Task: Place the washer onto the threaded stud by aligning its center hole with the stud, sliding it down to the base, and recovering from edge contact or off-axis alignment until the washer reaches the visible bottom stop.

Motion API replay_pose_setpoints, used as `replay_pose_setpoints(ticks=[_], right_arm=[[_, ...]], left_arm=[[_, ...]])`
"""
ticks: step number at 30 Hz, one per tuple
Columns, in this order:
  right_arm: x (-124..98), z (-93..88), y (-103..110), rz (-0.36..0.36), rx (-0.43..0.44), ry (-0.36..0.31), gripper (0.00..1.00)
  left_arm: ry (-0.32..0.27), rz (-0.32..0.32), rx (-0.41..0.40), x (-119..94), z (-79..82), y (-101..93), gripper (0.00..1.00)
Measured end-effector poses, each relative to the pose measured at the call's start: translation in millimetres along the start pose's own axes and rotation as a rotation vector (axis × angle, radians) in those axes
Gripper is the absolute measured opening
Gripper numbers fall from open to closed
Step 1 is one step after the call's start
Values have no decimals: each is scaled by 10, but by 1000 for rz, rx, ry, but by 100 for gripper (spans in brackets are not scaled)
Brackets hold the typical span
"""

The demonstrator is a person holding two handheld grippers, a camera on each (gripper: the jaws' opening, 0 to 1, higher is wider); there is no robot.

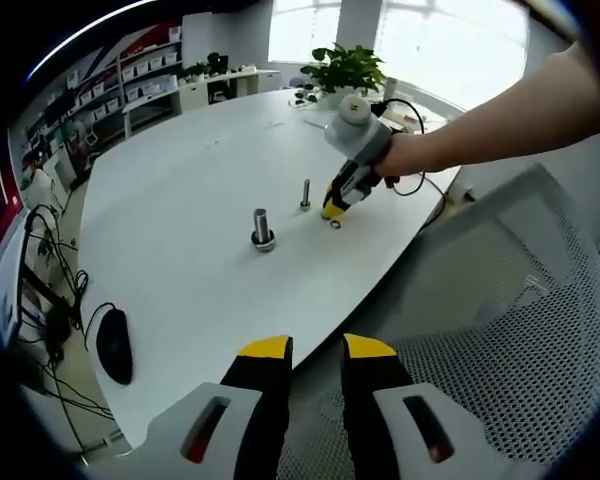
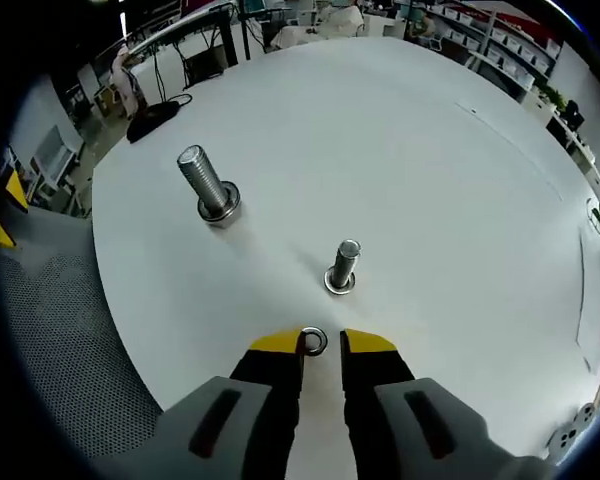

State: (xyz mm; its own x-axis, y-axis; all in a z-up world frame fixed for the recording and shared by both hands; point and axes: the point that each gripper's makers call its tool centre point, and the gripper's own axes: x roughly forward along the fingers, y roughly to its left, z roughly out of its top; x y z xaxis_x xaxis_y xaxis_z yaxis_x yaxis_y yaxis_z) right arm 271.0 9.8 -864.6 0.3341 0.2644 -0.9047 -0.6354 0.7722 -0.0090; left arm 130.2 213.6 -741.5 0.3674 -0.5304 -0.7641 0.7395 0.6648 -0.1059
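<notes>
Washer (image 2: 313, 342) is being pinched on the white table (image 2: 430, 180) by the right gripper (image 2: 321, 343), just short of the smaller threaded stud (image 2: 343, 266), probably so it can be lifted over it. Left gripper (image 1: 317, 349) is kept back, jaws apart, nothing held.

My right gripper (image 2: 322, 345) near edge of table (image 2: 430, 160), washer (image 2: 313, 341) at its tips, small stud (image 2: 343, 266) just beyond, big stud (image 2: 208, 185) far left.

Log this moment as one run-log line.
phase: approach | right gripper: at washer on table, grasp unclear | small stud: bare | large stud: bare | left gripper: open, idle
</notes>
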Motion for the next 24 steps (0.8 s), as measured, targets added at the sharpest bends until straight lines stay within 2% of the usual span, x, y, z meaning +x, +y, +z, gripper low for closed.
replay_pose_setpoints(ticks=[4,5,6,7,10,13,17,24], right_arm=[[-26,-19,40,-10,-18,-6,17],[-30,-46,20,-27,-74,13,17],[-30,-10,-8,-57,-144,-2,17],[-50,-56,-38,-75,-177,30,17],[-29,-51,11,-31,-77,26,17],[-28,-46,10,-35,-101,25,17],[-40,-27,61,-17,-46,-14,17],[-17,-31,90,-7,-80,-8,16]], left_arm=[[0,1,-1,-1,-2,0,17],[-1,0,-1,0,0,-3,17],[-1,0,0,1,1,-3,17],[0,0,1,1,0,-3,17],[3,0,1,2,-6,-4,17],[4,2,3,4,-9,-3,17],[6,3,3,4,-14,-2,17],[10,4,2,3,-18,2,16]])
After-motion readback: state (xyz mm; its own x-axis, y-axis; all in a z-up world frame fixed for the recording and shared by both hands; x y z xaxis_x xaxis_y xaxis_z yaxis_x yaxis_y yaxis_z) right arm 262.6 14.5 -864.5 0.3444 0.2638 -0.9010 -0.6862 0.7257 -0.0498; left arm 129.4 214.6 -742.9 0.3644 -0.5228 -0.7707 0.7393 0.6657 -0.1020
